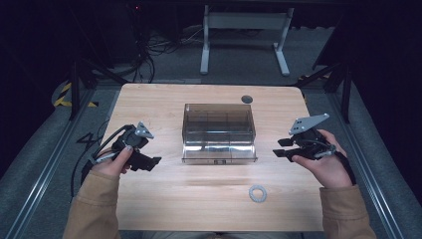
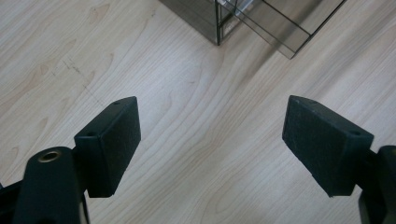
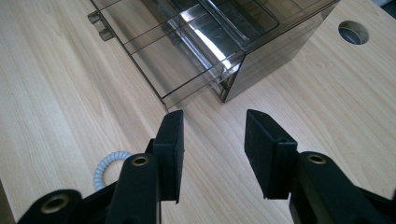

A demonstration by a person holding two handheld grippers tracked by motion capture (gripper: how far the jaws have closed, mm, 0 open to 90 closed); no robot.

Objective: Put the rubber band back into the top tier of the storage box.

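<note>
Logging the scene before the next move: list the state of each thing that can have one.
Drawer box: its drawer is pulled out, nothing seen in it.
Coil ring: lying flat on the table, apart from the box.
Left gripper: open, holding nothing.
Right gripper: open, holding nothing.

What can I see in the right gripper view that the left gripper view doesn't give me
Right gripper view only: the white coiled ring beside the right gripper, the box's pulled-out drawer with its handle, and the round hole in the table. Left gripper view only: the left gripper, open over bare wood. Both: the smoky clear box and the wooden table.
</note>
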